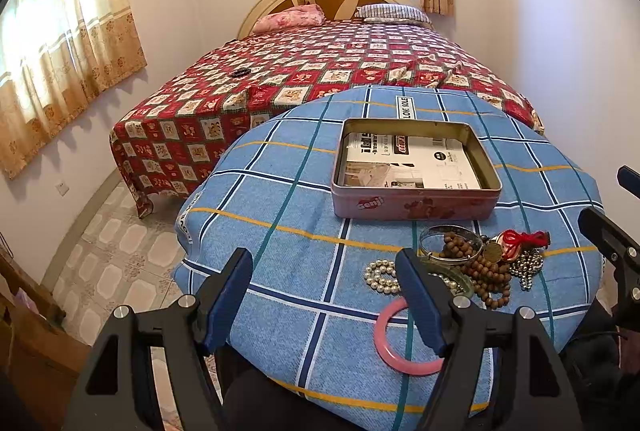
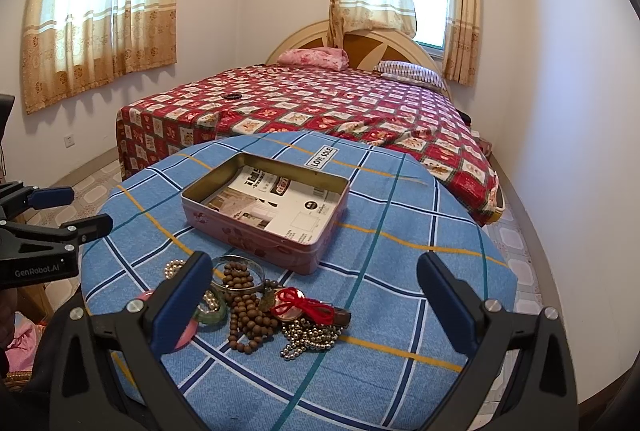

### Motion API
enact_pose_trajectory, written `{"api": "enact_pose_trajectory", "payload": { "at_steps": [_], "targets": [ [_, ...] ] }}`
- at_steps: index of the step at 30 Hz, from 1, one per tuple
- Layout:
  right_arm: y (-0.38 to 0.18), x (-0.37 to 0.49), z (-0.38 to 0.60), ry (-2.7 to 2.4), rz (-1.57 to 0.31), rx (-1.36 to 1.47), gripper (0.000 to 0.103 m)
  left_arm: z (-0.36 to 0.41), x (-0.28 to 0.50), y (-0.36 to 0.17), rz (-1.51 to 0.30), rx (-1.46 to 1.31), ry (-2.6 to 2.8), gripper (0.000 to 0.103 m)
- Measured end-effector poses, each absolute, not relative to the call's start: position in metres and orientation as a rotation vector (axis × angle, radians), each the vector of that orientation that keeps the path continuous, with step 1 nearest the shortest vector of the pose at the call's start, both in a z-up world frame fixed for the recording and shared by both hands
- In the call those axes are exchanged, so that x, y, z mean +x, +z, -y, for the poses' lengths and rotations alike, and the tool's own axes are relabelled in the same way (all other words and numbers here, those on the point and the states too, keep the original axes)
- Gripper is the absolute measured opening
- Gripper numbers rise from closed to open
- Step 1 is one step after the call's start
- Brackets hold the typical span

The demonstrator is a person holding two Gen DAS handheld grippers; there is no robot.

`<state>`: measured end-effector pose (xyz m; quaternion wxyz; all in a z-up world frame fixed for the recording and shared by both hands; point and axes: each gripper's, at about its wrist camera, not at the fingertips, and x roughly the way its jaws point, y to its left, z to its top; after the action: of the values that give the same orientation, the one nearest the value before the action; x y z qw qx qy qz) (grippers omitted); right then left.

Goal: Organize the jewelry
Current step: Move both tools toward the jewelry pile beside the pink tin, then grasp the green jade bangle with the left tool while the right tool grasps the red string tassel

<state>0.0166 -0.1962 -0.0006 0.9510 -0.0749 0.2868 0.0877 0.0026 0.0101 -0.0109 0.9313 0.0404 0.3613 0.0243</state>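
A pile of jewelry lies at the near edge of the round table: brown wooden beads (image 1: 484, 271) (image 2: 244, 315), a silver bangle (image 1: 450, 243) (image 2: 238, 273), a pearl bracelet (image 1: 378, 277), a pink bangle (image 1: 400, 339), a red knotted cord (image 1: 524, 239) (image 2: 298, 305) and a silver ball chain (image 2: 310, 337). An open pink tin (image 1: 416, 207) (image 2: 256, 235) lined with printed paper stands behind the pile. My left gripper (image 1: 324, 295) is open and empty, left of the pile. My right gripper (image 2: 316, 307) is open and empty, above the pile.
The table wears a blue checked cloth (image 1: 280, 215) (image 2: 400, 231). A bed with a red patterned cover (image 1: 320, 67) (image 2: 320, 103) stands close behind it, with a small dark ring (image 1: 241, 72) on it. Tiled floor (image 1: 120, 243) lies to the left.
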Motion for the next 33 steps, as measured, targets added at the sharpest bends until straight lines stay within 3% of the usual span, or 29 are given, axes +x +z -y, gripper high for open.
{"api": "enact_pose_trajectory", "payload": {
  "at_steps": [16,33],
  "targets": [
    [0.001,0.015,0.193,0.179,-0.587,-0.151,0.103,-0.006,0.005,-0.017,-0.759,0.089,0.049,0.074],
    [-0.038,0.039,0.212,0.133,-0.678,-0.159,0.103,0.005,0.029,-0.054,-0.850,0.098,0.003,0.074]
  ]
}}
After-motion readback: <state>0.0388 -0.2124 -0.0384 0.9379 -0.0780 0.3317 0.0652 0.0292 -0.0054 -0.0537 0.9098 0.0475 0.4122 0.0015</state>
